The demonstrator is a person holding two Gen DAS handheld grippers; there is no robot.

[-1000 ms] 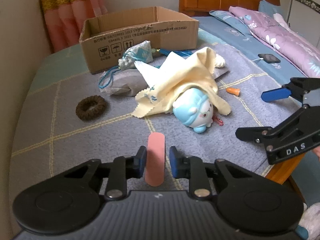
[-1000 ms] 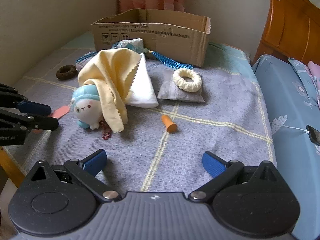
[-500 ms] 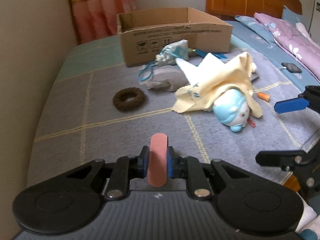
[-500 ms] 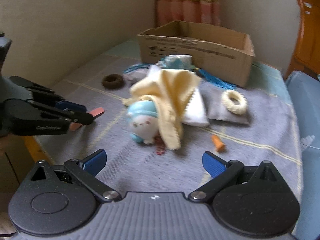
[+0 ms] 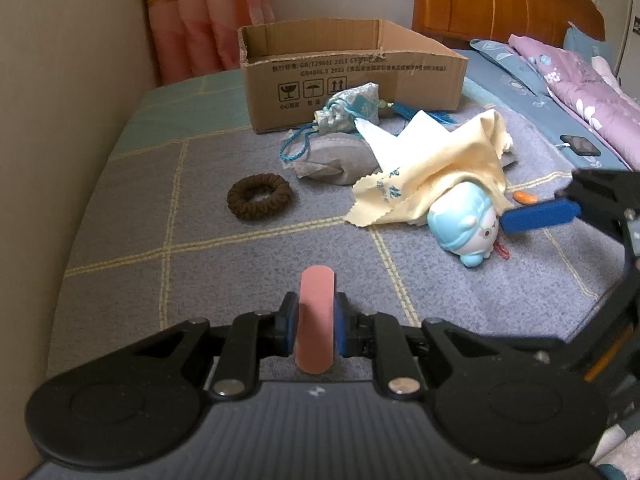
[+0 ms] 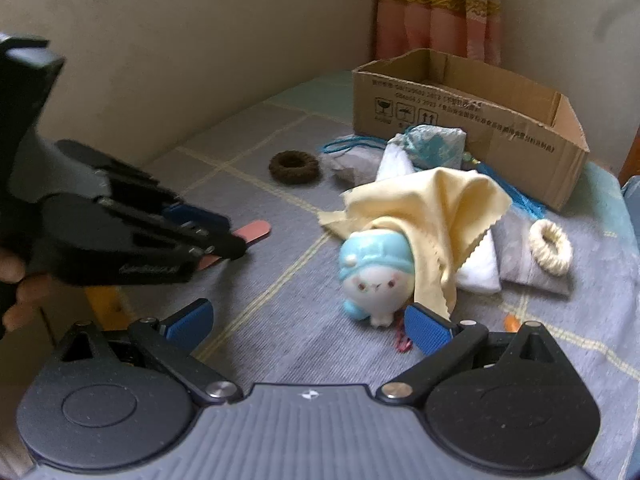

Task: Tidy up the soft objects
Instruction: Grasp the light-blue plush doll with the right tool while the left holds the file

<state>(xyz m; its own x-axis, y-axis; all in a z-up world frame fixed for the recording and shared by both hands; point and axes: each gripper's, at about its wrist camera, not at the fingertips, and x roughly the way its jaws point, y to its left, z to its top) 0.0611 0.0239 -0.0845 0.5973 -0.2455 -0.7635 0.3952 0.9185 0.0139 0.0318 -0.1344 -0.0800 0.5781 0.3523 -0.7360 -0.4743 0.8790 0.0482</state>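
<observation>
I see a bed [image 5: 120,240] under a grey checked blanket, set against a beige wall with a pink curtain [image 5: 208,16] behind. An open cardboard box [image 5: 352,76] stands at the far end of the blanket. In front of it lie a patterned pouch [image 5: 352,106] on a grey cushion [image 5: 336,156], and a brown hair tie [image 5: 259,197] lies apart to the left. A yellow cloth [image 5: 436,168] drapes over a blue and white plush toy [image 6: 376,272], which lies on its side. A cream hair tie [image 6: 551,252] rests on a second grey cushion [image 6: 528,276], and a small orange piece [image 5: 526,197] lies near the toy.

My left hand-held gripper [image 5: 314,326] is closed on a pink strip [image 5: 315,320], which stands upright between the pads above the blanket. My right hand-held gripper [image 6: 308,320] is spread wide and holds nothing; its right pad sits just in front of the plush toy, though I cannot tell whether it touches.
</observation>
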